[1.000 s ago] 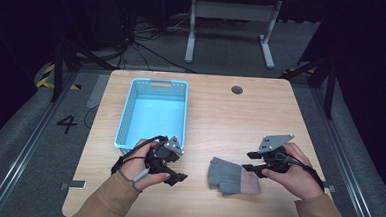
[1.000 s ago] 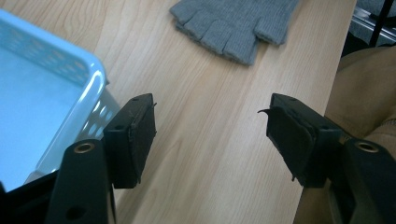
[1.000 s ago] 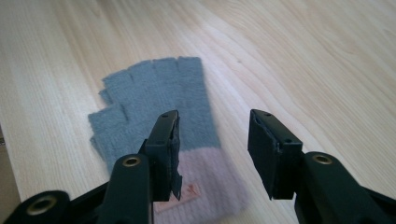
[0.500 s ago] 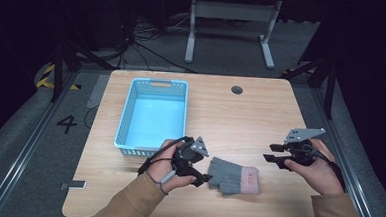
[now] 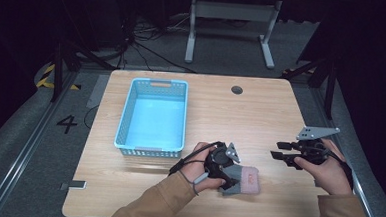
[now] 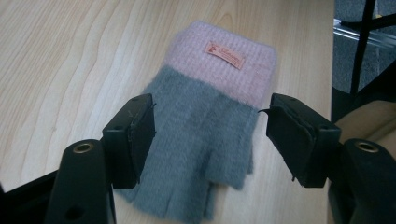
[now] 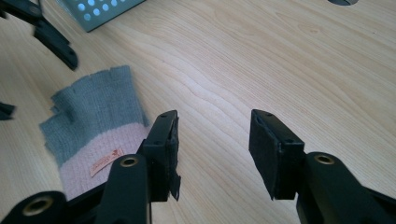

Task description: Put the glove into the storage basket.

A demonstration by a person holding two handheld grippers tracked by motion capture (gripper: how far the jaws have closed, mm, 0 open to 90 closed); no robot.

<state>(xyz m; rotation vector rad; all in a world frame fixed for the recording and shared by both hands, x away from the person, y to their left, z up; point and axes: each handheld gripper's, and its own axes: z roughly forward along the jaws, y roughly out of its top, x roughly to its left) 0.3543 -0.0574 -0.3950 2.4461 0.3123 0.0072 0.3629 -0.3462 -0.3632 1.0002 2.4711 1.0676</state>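
a little glove (image 5: 241, 180) is lying flat on the wooden worktop (image 5: 260, 117), near the edge where the person is sitting. the glove is grey on the finger part and pink on the cuff part, and a small tag is sitting on the pink. in the left claw's own view the glove (image 6: 205, 135) is lying right under the claw.

the left claw (image 5: 226, 176) is hanging just over the grey part of the glove. its jaws are standing wide, one on each side of the grey fingers, and they are not pinching anything. whether the tips are touching the wool is hard to tell.

the right claw (image 5: 281, 150) is sitting off to the right, well apart from the glove. it is pointing toward the middle of the worktop. its jaws are standing wide too, with only bare wood between them.

a light blue basket (image 5: 153, 117) is sitting on the left part of the worktop, near the glove but not touching it.
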